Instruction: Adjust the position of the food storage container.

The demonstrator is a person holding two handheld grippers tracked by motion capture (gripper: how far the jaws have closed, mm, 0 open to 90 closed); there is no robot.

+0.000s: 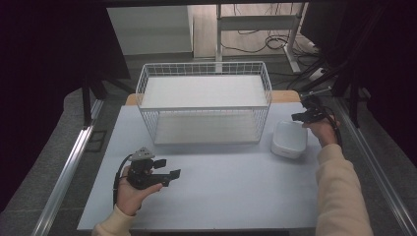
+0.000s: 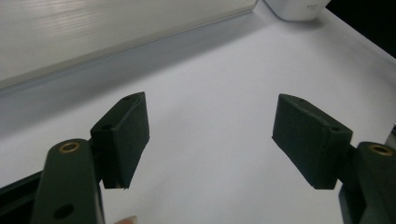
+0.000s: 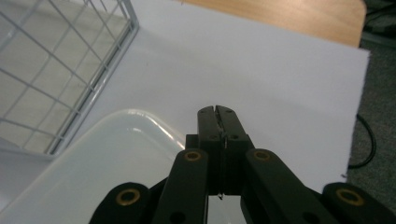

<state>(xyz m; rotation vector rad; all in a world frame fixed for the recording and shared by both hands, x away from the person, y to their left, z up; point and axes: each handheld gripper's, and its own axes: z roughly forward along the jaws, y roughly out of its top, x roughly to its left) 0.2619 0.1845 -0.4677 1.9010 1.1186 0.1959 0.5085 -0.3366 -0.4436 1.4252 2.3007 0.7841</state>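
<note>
**A:** Start from the high view. Where is everything?

**B:** My right hand-held gripper (image 1: pixel 301 117) is at the far right of the surface (image 1: pixel 226 196), at the back rim of the white dish (image 1: pixel 289 139). The dish sits just right of the wire rack (image 1: pixel 204 101), close beside it, though I can't tell whether they touch. My left hand-held gripper (image 1: pixel 169 169) rests low on the near left, well apart from both.

**A:** And the left gripper view?

**B:** My left jaws stand wide, nothing between them, just bare surface (image 2: pixel 219 93) ahead. A corner of the dish (image 2: pixel 299 9) peeks in at the top, far off.

**A:** The right gripper view?

**B:** The jaws of my right hand-held gripper (image 3: pixel 218 112) are pressed fully together, pad to pad. The dish's glossy rim (image 3: pixel 140 119) curves just left of them. I judge nothing is pinched, since the tips sit clear beyond the edge, over the surface (image 3: pixel 261 70).

**A:** So how would you do this step well?

**B:** If I mean to lift the dish, I'd reopen, put one jaw inside the wall and one outside, and close squarely on the rim. It looks slick, so I'd take a deep bite and lift level, keeping clear of the rack wire (image 3: pixel 100 74).
</note>
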